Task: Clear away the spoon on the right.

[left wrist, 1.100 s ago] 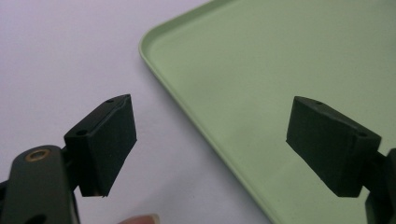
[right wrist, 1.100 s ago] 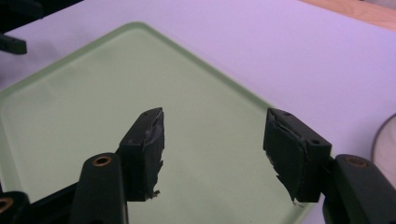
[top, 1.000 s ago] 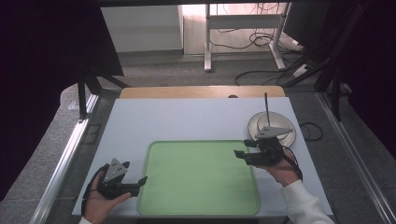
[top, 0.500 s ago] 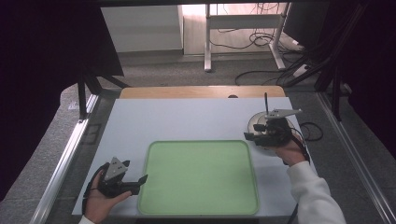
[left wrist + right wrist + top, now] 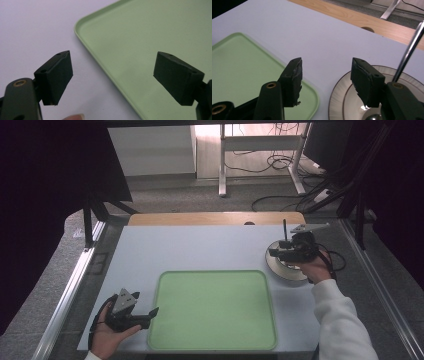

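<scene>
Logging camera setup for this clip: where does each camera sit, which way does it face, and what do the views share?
High view: above the person's side, looking forward and down on the table; both forearms, left gripper and right gripper show.
Left gripper view: on the left gripper, looking along its open jaws at the green tray; a fingertip shows.
Right gripper view: on the right gripper, open jaws over the plate and tray corner.
Shared: the tray.

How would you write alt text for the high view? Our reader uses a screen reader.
A person's right gripper, jaws open, hovers over a plate right of a bare green tray. The left gripper, open, rests at the tray's left edge.
</scene>
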Demonstrator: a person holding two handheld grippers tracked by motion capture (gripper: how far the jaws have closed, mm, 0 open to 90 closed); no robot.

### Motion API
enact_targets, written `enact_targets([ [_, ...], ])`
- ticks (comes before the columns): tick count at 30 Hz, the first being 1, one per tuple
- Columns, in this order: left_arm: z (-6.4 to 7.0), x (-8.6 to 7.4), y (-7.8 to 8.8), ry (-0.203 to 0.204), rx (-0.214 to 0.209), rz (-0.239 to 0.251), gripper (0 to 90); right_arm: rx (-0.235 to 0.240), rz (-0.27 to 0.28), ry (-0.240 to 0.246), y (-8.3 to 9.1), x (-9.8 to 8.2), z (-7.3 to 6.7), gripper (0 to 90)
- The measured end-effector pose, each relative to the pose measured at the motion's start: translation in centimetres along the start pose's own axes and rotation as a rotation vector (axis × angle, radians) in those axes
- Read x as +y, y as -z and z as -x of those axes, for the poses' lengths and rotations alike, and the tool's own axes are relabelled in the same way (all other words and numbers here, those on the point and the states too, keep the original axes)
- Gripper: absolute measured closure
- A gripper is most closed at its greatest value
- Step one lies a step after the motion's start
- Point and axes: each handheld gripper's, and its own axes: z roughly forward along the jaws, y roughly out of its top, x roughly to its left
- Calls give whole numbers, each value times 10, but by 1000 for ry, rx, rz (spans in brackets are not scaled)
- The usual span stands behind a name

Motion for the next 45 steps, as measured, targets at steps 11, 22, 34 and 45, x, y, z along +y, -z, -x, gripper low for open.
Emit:
enact_targets([
  [11, -2, -1, 1, 7, 2, 3, 155, -48, -30, -19, -2, 12, 24, 449],
  [22, -2, -1, 1, 8, -3, 4, 156, -108, -33, -97, -10, 14, 55, 469],
  [34, -4, -1, 0, 10, -4, 2, 156, -151, -13, -161, -34, 19, 80, 531],
  [45, -6, -2, -1, 12, -2, -2, 156, -119, -41, -220, -52, 9, 101, 619],
])
